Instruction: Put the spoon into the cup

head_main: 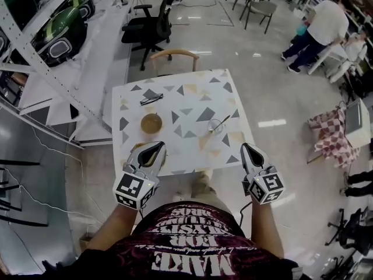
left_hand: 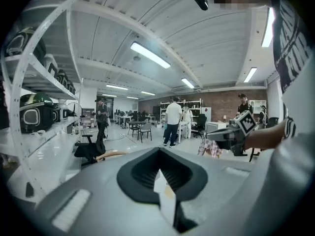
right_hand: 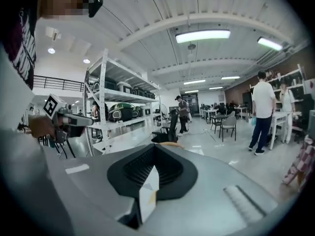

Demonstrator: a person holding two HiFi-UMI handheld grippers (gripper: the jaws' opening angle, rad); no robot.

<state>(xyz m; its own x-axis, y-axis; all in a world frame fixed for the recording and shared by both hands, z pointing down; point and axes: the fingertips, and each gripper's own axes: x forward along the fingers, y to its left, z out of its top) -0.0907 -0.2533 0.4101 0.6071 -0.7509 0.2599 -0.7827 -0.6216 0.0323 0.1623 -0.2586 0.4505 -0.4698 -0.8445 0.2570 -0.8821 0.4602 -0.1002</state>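
Note:
A brown cup (head_main: 151,123) stands upright on the left half of the white table (head_main: 175,150) with grey triangle pattern. The metal spoon (head_main: 220,123) lies flat on the table's right half, well apart from the cup. My left gripper (head_main: 152,151) hovers at the table's near edge, just in front of the cup, jaws closed with nothing held. My right gripper (head_main: 248,151) hangs at the near right corner, in front of the spoon, also shut and empty. Both gripper views look out over the room; the left gripper (left_hand: 159,167) and right gripper (right_hand: 150,167) show pads pressed together.
A pair of dark glasses (head_main: 151,99) lies on the table's far left. A wooden chair (head_main: 175,54) stands behind the table, a black office chair (head_main: 148,28) farther back. Metal shelving (head_main: 41,51) runs along the left. People (head_main: 320,31) stand at the far right.

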